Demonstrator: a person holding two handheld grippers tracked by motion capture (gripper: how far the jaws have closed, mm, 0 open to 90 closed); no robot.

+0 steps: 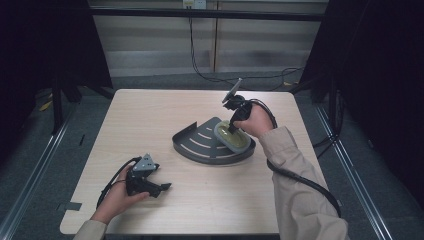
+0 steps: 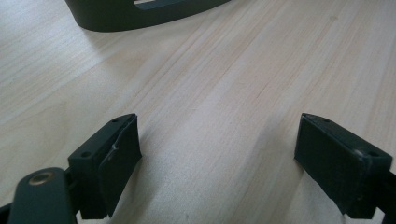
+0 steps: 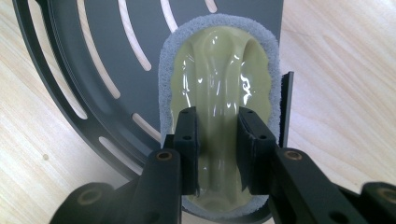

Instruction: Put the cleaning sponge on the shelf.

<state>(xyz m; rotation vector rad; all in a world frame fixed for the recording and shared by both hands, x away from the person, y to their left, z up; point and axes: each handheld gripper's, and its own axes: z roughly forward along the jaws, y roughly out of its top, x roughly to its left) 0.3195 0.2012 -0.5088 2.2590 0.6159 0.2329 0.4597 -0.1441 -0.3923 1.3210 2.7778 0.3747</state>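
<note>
A dark grey quarter-round tray (image 1: 200, 152) with curved slots sits at the table's middle. In it, against the right wall, lies an oval sponge (image 1: 239, 141) with a glossy yellow-green top and a grey foam rim. My right gripper (image 1: 232, 129) points down onto it. In the right gripper view the jaws of my right gripper (image 3: 218, 140) pinch the raised middle ridge of the sponge (image 3: 219, 70) over the tray floor (image 3: 93, 28). My left gripper (image 1: 162, 187) rests near the front left of the table, and its jaws stand wide apart over bare wood (image 2: 219, 158).
The light wooden table (image 1: 150, 115) has bare wood around the tray. The tray's outer wall (image 2: 140, 14) shows at the top of the left gripper view. Cables trail from both grippers, and dark floor and metal rails surround the table.
</note>
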